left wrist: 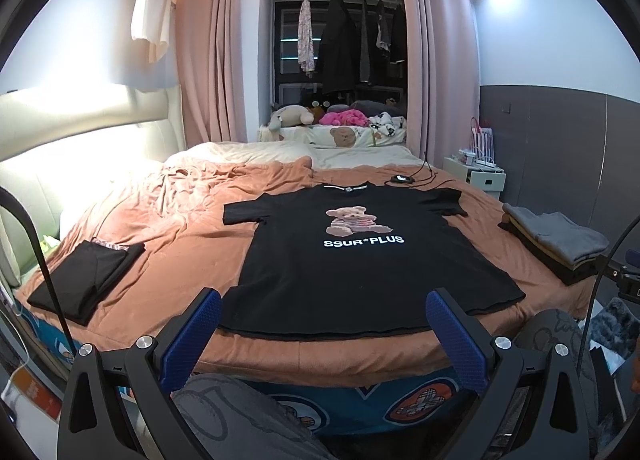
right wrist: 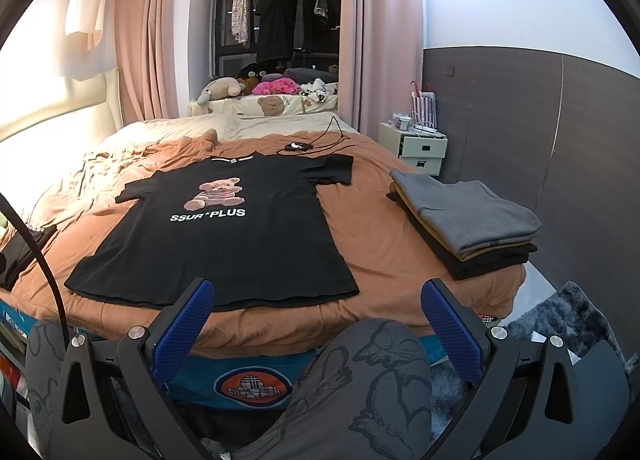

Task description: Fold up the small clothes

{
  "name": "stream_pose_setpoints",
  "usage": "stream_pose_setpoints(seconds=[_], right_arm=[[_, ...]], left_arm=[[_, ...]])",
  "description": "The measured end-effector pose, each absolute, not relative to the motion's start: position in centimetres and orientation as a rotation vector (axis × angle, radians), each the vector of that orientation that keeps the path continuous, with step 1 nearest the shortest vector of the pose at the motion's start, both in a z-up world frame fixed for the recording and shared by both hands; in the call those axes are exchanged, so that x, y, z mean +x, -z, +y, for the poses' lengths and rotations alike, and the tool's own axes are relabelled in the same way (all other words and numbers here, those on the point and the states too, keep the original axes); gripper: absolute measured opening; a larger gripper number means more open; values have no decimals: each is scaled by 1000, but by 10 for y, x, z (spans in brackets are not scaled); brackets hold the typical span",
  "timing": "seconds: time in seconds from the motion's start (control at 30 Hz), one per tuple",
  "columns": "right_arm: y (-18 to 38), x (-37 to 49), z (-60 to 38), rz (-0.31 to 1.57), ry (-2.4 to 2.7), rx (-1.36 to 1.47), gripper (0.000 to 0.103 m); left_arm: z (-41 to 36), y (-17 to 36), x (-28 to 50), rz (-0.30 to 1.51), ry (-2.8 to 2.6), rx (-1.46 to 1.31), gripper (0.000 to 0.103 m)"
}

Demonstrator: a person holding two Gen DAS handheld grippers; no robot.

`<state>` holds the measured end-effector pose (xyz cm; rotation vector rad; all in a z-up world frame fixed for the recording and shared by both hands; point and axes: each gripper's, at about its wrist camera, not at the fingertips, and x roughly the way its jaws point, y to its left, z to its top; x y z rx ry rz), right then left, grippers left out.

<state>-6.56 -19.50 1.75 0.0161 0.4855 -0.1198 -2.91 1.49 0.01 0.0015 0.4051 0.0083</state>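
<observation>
From the right wrist, the folded black garment [right wrist: 18,256] at the bed's left side is mostly cut off by the picture's edge and crossed by a dark cable [right wrist: 44,260]. The left gripper [left wrist: 324,314] covers part of the black T-shirt's [left wrist: 352,260] hem. The small things on the nightstand [right wrist: 420,147] are too tiny to identify.

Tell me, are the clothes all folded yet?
Not yet. Done: a folded stack with a grey top and a folded black garment on the orange blanket. Nothing is in hand: left gripper and right gripper are open. Left: the flat black bear-print T-shirt.
</observation>
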Motion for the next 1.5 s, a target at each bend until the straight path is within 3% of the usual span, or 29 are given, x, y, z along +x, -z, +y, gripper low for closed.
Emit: stream_pose_setpoints(seconds=[0.73, 1.5], right_arm=[[-25, -37, -195, 511, 109, 24, 103], [-46, 128, -182, 536, 63, 26, 103]], left_arm=[[30, -11, -2, 429, -21, -19, 103], [142, -33, 177, 569, -97, -103, 103]])
